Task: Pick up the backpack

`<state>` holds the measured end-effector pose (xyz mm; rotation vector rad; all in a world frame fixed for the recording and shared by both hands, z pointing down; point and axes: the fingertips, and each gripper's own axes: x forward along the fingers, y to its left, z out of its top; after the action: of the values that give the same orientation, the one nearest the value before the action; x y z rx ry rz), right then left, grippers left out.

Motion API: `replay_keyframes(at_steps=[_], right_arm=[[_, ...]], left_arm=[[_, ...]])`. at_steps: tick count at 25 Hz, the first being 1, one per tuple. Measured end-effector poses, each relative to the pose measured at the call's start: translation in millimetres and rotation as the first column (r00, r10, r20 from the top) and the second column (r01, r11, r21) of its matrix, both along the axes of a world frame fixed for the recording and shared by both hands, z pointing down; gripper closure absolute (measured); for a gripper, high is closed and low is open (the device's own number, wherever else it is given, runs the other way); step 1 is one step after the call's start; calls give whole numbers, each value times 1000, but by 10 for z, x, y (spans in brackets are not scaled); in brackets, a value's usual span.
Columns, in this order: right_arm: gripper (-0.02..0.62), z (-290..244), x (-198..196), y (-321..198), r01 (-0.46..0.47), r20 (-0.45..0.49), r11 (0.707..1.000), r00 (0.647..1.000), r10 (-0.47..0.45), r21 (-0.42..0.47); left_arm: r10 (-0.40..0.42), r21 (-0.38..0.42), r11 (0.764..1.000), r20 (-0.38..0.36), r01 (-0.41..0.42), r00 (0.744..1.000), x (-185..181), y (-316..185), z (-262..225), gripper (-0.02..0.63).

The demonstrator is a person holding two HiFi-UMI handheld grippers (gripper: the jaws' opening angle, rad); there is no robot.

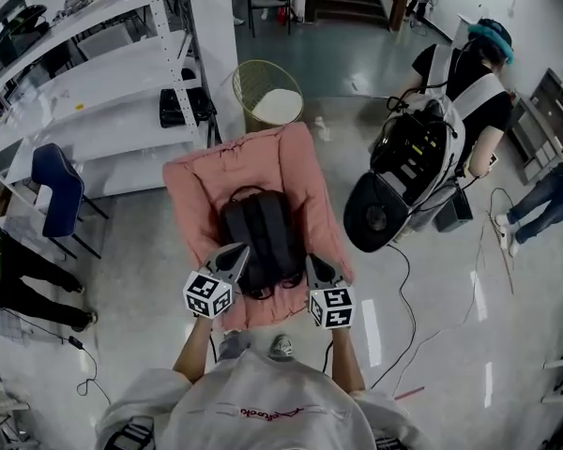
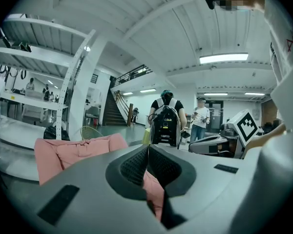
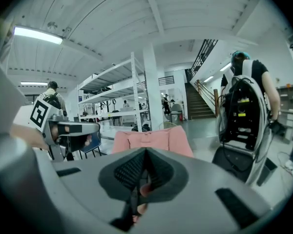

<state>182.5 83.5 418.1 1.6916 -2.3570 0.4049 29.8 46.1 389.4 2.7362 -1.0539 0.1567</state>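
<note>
A black backpack (image 1: 258,237) lies flat on a pink padded cushion (image 1: 281,157) on the floor, straps up. My left gripper (image 1: 236,254) sits at the backpack's near left side and my right gripper (image 1: 314,265) at its near right side, both close above the cushion. Both are shut, and I see nothing clamped between the jaws. In the left gripper view the shut left gripper (image 2: 147,152) shows pink cushion (image 2: 68,152) through its slit. In the right gripper view the shut right gripper (image 3: 145,155) points toward the cushion's far end (image 3: 151,140). The backpack itself is hidden in both gripper views.
White shelving (image 1: 94,82) and a blue chair (image 1: 58,187) stand to the left. A wire basket (image 1: 266,90) sits past the cushion's far end. At right a person (image 1: 474,92) stands by a black-and-white machine (image 1: 403,176), with cables (image 1: 450,317) on the floor. Someone's legs (image 1: 28,279) are at far left.
</note>
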Motion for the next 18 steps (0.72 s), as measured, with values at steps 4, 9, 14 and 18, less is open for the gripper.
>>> replay_keyframes(at_steps=[4, 9, 14, 18], right_arm=[[577, 46, -11, -136, -35, -10, 999, 999, 35, -11], [577, 72, -161, -401, -86, -20, 996, 996, 86, -18], [577, 36, -522, -725, -112, -41, 994, 993, 112, -14], [577, -22, -667, -908, -150, -59, 989, 987, 149, -2]], left_arm=[[40, -8, 999, -4, -40, 999, -34, -150, 84, 592], [81, -9, 997, -22, -81, 996, -214, -430, 128, 592], [109, -8, 994, -45, -110, 993, -535, -820, 113, 592], [139, 4, 990, -60, -139, 989, -686, -1038, 77, 592]])
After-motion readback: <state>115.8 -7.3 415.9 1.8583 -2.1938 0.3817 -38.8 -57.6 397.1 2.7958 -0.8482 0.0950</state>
